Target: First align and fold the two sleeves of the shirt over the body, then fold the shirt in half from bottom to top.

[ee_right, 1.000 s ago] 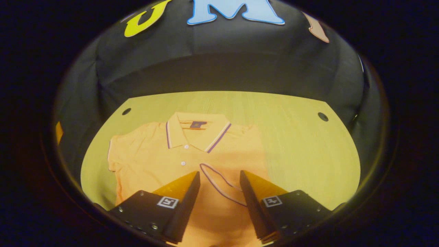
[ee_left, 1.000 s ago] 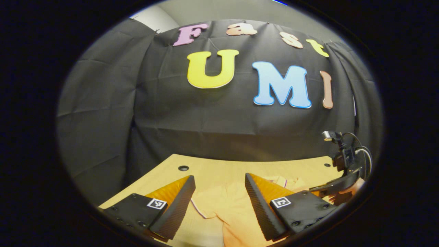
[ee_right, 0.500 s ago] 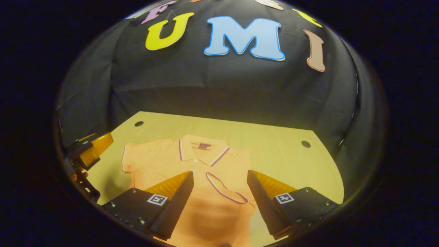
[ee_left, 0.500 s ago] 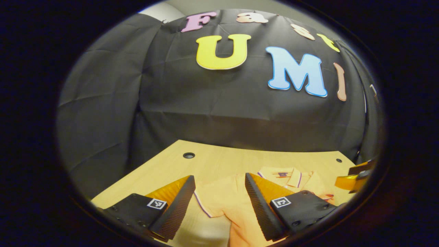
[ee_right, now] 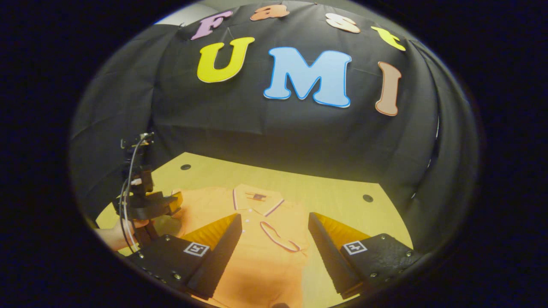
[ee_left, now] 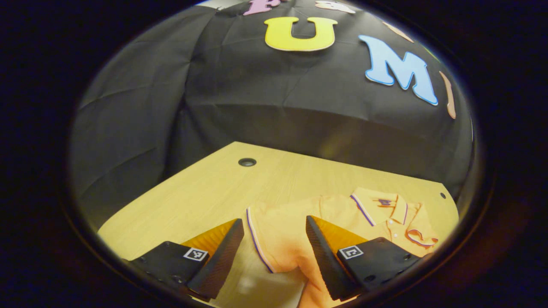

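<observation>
An orange polo shirt (ee_left: pixel 334 214) lies face up on the wooden table (ee_left: pixel 205 192), collar (ee_left: pixel 381 203) toward the wall. Its left sleeve (ee_left: pixel 267 233), with a purple-trimmed cuff, lies flat and spread out between the fingers of my open left gripper (ee_left: pixel 274 222), which hovers just above it. The other sleeve (ee_right: pixel 278 237) is folded onto the shirt's (ee_right: pixel 257 256) chest. My right gripper (ee_right: pixel 275 216) stands open above the body with nothing in it. The left gripper (ee_right: pixel 173 200) also shows at the shirt's left shoulder, held by a hand (ee_right: pixel 113 235).
Black cloth walls close off the table's back and sides. Round holes sit near the far corners of the table (ee_right: pixel 338 201), one at the left (ee_left: pixel 247 162) and one at the right (ee_right: pixel 367 198). Bare wood lies left of the shirt.
My left gripper has tipped down and moved over the spread left sleeve. My right gripper has drawn back and lifted from the folded sleeve. Both stayed open.
</observation>
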`<state>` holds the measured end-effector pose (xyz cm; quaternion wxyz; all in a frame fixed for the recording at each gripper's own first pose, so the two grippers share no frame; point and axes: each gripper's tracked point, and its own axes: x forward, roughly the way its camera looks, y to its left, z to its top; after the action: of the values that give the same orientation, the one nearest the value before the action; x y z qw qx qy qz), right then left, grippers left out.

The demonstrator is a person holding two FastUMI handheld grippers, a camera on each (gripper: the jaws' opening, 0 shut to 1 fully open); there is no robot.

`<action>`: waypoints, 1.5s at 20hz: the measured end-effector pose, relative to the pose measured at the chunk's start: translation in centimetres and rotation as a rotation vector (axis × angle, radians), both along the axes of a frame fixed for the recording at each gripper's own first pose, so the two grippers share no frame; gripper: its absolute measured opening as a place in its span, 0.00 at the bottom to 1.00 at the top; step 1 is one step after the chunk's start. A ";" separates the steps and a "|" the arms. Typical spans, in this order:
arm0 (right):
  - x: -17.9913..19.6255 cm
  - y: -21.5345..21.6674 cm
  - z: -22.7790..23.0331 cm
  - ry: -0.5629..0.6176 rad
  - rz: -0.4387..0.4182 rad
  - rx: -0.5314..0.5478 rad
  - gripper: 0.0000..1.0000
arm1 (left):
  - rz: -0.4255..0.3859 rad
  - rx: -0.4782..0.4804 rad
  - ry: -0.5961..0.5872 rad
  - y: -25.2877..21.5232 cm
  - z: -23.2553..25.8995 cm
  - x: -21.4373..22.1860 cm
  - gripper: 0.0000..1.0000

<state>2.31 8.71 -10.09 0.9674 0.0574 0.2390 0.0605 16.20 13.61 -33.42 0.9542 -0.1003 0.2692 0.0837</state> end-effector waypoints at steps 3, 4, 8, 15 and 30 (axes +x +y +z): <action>-0.9 0.1 1.0 0.003 -0.008 0.023 0.98 | 0.030 -0.031 0.059 0.6 -2.9 0.7 0.94; -1.2 0.2 1.1 0.004 -0.008 0.031 0.97 | 0.035 -0.031 0.076 0.7 -3.7 1.0 0.94; -1.7 0.7 0.9 0.024 0.014 0.043 0.97 | 0.007 0.015 0.089 1.0 -4.3 2.2 0.93; -1.4 0.0 1.3 0.015 0.008 0.052 0.98 | -0.066 0.088 0.114 -0.1 -5.0 3.8 0.81; -3.3 -2.4 -0.3 0.026 -0.064 0.075 0.97 | -0.168 0.118 0.064 -4.7 -0.2 4.3 0.06</action>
<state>-0.96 6.30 -10.41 0.9629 0.1018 0.2472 0.0379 20.46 8.92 -33.67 0.9529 -0.0184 0.3018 0.0222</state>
